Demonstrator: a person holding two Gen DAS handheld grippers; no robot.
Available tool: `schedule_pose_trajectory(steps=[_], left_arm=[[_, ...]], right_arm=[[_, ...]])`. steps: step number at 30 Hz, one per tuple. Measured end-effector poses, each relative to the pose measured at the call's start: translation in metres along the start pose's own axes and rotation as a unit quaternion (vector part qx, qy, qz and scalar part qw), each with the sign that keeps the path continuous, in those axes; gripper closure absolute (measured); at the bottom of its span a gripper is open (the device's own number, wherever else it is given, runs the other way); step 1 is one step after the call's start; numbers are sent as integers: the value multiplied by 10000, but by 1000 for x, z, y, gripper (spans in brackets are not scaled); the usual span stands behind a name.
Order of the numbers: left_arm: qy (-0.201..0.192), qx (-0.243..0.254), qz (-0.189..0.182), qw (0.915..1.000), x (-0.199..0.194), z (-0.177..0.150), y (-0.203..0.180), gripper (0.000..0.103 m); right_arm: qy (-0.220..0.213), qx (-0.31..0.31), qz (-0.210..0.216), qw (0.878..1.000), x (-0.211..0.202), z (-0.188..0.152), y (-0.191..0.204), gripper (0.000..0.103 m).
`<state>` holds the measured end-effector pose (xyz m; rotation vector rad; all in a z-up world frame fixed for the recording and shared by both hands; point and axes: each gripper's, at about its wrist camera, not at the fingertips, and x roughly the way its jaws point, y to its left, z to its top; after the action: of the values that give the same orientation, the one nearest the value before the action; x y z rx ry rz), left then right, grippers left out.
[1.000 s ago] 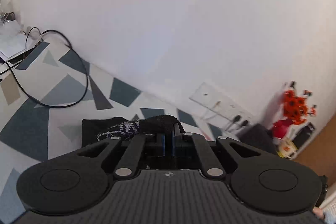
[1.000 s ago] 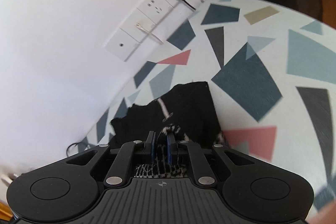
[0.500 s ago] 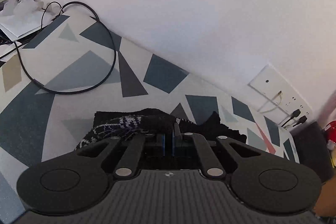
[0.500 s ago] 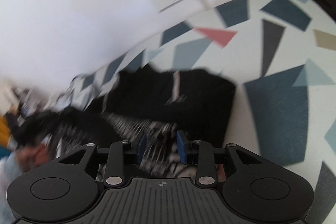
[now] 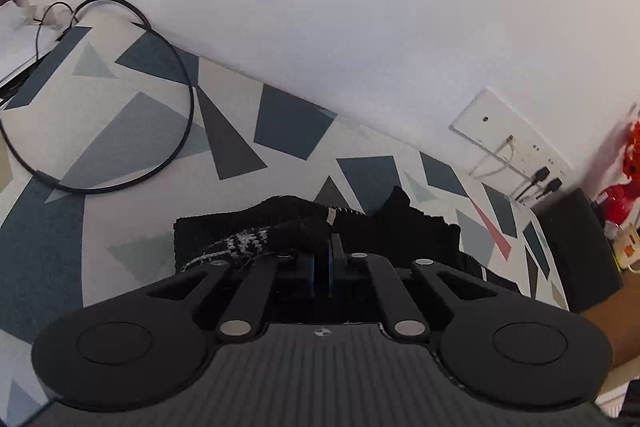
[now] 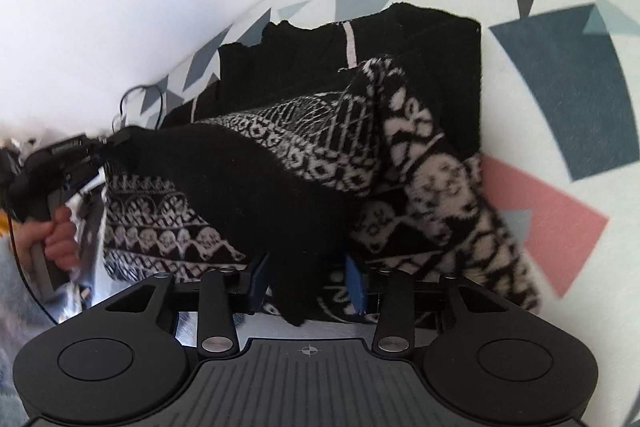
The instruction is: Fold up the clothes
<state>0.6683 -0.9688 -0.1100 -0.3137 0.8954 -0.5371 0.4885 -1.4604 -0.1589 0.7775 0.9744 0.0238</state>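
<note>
A black knitted sweater with a white pattern (image 6: 360, 131) lies on the patterned table; it also shows in the left wrist view (image 5: 404, 227). My left gripper (image 5: 322, 259) is shut on a black fold of the sweater and holds it just above the rest of the garment; this gripper also shows at the left of the right wrist view (image 6: 76, 155). My right gripper (image 6: 306, 283) is open, its blue pads (image 6: 354, 283) apart, with a black fold of the sweater (image 6: 256, 187) lying loose between the jaws.
A black cable loop (image 5: 176, 147) lies on the table at the back left. A white wall socket panel (image 5: 512, 147) with plugs sits on the wall. A black box (image 5: 576, 247) and red items (image 5: 624, 183) stand at the right.
My right gripper has opened and let go of the sweater, then dropped low over it. My left gripper has stayed shut on its fold and shifted slightly.
</note>
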Motion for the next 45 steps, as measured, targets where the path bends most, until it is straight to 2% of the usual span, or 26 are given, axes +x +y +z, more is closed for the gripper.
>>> schedule_pose_trajectory(steps=[1,2,4,7,11,15,18,22,24,26,28,29,30,31,32,35,40,45], left_arm=[[49,8,-63,10000,0,1,2,97],[92,28,-126,9999,-1,2,4,97],[169,106,-237,9995,-3,4,6,97],[233,296,-283,9989,-6,10,4,97],[360,274,-450,9980,1,21,3,97],[550,232,-542,9967,18,28,3,97],[788,84,-527,9955,37,32,10,97],[1235,-160,-520,9909,66,38,23,97],[1457,-282,-516,9876,80,40,30,82],[1553,-249,-502,9863,85,44,32,79],[1476,-101,-544,9875,81,50,31,72],[1417,-17,-573,9883,77,53,30,55],[1372,89,-567,9889,74,55,29,29],[1341,212,-531,9893,71,57,27,19],[1309,336,-495,9896,68,58,26,10],[1212,707,-385,9894,59,62,22,10],[1046,1322,-200,9855,45,69,15,10],[1095,1723,58,9789,43,42,14,10]], right_arm=[[-35,32,17,10000,-1,0,3,81],[-81,57,37,9999,-2,0,5,94],[-307,71,153,9994,-9,4,10,95],[-1000,197,439,9938,-35,15,14,97],[-2030,662,694,9745,-62,40,6,98],[-2543,1104,673,9585,-62,72,-10,98],[-2749,1273,490,9518,-55,92,-18,98],[-2770,1585,285,9473,-28,117,-28,98],[-2733,1778,199,9451,-10,128,-36,98],[-2635,1915,18,9455,10,137,-46,98],[-2569,1663,-569,9503,24,146,-47,89],[-2566,1502,-846,9510,29,150,-46,80],[-2706,1207,-1057,9492,27,149,-42,72],[-2827,935,-1219,9468,25,149,-37,71],[-2877,791,-1175,9472,22,148,-35,69],[-2823,532,-1001,9526,13,144,-31,67],[-2508,-6,-1290,9594,12,131,-24,64],[-2269,85,-1554,9614,13,113,-31,61]])
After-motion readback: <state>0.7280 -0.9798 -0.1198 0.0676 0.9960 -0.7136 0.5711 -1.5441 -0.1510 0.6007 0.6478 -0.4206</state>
